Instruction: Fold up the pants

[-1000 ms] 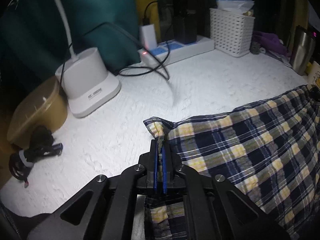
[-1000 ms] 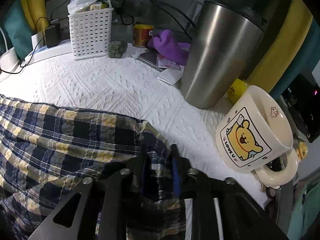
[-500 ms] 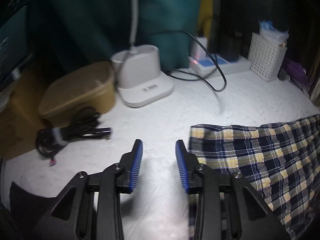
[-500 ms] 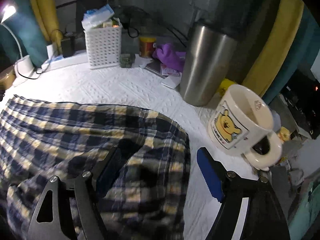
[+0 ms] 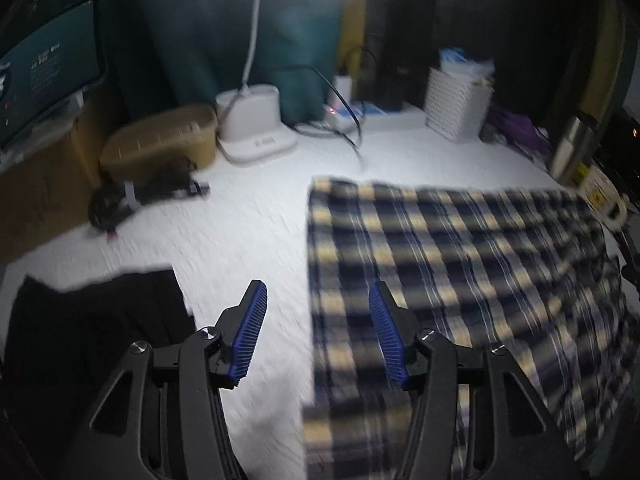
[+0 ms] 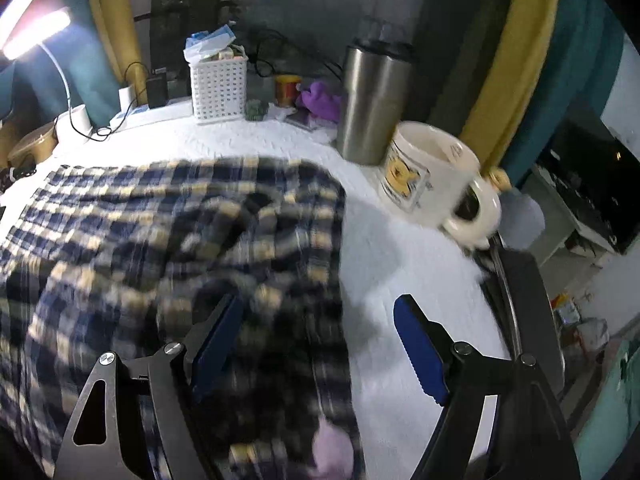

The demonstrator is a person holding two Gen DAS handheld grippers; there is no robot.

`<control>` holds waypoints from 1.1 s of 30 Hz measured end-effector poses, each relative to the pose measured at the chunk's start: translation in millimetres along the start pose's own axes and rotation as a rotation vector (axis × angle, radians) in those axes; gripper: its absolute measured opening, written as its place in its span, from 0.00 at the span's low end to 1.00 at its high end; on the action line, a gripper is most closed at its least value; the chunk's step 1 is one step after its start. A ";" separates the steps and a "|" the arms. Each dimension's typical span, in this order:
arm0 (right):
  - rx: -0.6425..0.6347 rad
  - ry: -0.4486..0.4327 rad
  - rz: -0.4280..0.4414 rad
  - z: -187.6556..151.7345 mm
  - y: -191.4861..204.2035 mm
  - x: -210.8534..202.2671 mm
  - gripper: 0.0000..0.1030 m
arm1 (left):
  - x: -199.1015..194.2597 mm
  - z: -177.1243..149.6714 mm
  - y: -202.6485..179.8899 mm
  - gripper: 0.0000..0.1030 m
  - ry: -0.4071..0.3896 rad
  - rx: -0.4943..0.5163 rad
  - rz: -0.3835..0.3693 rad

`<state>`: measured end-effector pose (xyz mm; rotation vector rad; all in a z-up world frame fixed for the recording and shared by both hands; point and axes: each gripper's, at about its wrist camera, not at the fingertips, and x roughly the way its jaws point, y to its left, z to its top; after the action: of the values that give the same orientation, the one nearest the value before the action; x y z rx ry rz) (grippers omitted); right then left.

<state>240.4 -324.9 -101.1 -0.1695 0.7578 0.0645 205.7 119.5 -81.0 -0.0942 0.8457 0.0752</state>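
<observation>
A white textured cloth (image 5: 256,240) covers the work surface, lit from above by a lamp whose white base (image 5: 256,128) stands at the far edge against dark teal drapery. In the left wrist view a tan lidded container (image 5: 160,144) sits left of that base with a bundle of black cable (image 5: 136,196) in front of it, a monitor (image 5: 44,76) glows at far left, a white lattice basket (image 5: 456,108) stands at the back right, and a black garment (image 5: 92,328) lies at the near left. The plaid pants (image 5: 460,272) lie flat on the cloth, filling the right half of this view, their left edge running straight toward the camera. The left gripper (image 5: 318,336) hovers at that edge with its jaws opening and nothing between the blue pads; the gap frames bare white cloth, and the right-hand finger overlaps the fabric's border. In the right wrist view the pants (image 6: 160,240) spread across the left and centre, rumpled, with their right edge falling down the middle of the frame. The right gripper (image 6: 320,344) stands wide apart and grips nothing: its left finger is over the plaid, its right finger over bare cloth, the pants' edge passing below the gap. Beyond stand a steel tumbler (image 6: 372,104), a cream cartoon mug (image 6: 432,180) and the lattice basket (image 6: 218,88).
</observation>
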 end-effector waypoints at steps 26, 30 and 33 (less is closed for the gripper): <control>-0.121 -0.046 -0.065 -133.6 7.9 -82.9 0.92 | -63.4 -91.4 -46.5 0.52 -0.023 0.040 -0.078; -0.223 -0.032 -0.069 -148.6 36.9 -76.1 0.92 | -68.3 -99.8 -50.5 0.52 -0.019 0.045 -0.083; -0.275 -0.049 -0.069 -149.8 56.4 -72.7 0.92 | -71.3 -106.1 -52.1 0.52 -0.012 0.043 -0.086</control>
<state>79.4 -295.5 -165.2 -0.4541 0.6920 0.1067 85.1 53.7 -94.8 -0.0894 0.8295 -0.0231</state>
